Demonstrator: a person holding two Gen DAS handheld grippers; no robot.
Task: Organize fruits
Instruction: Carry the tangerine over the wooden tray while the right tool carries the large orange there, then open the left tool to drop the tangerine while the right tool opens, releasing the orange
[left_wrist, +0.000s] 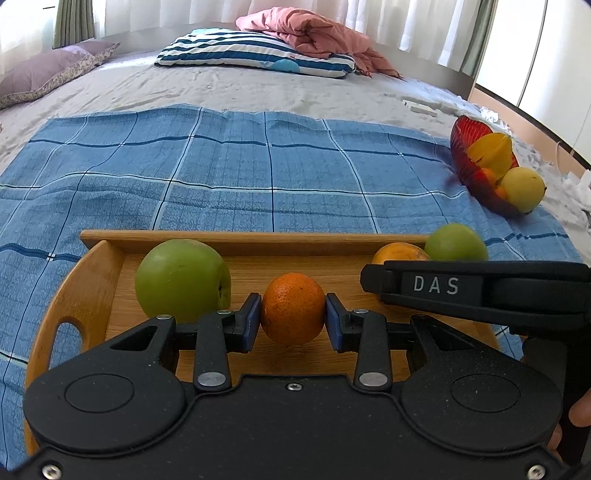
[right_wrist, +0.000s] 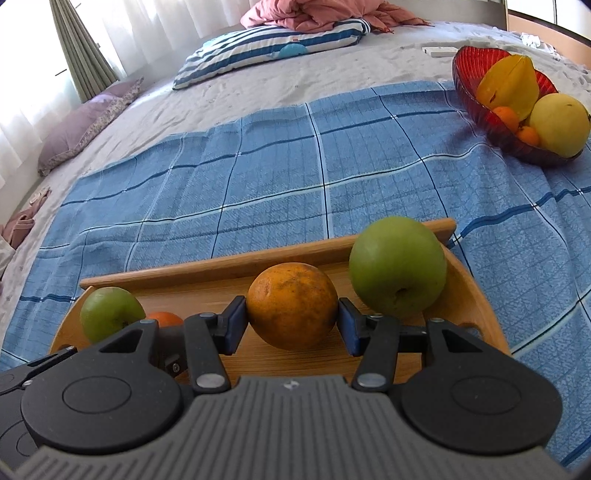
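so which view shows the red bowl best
The right wrist view: the red bowl sits whole in the upper right, with its starfruit, yellow fruit and small oranges clear. In the left wrist view the red bowl is smaller, near the right edge.

A tray (right_wrist: 258, 267) lies on a cloth (right_wrist: 258, 173) spread over the bed (right_wrist: 258, 92), low in the frame. In it, left to right: an apple (right_wrist: 110, 312), a small orange (right_wrist: 164, 318), a larger orange (right_wrist: 291, 304), another apple (right_wrist: 397, 271). A bowl (right_wrist: 476, 96) of fruit sits at upper right, pillows (right_wrist: 266, 46) behind at top.
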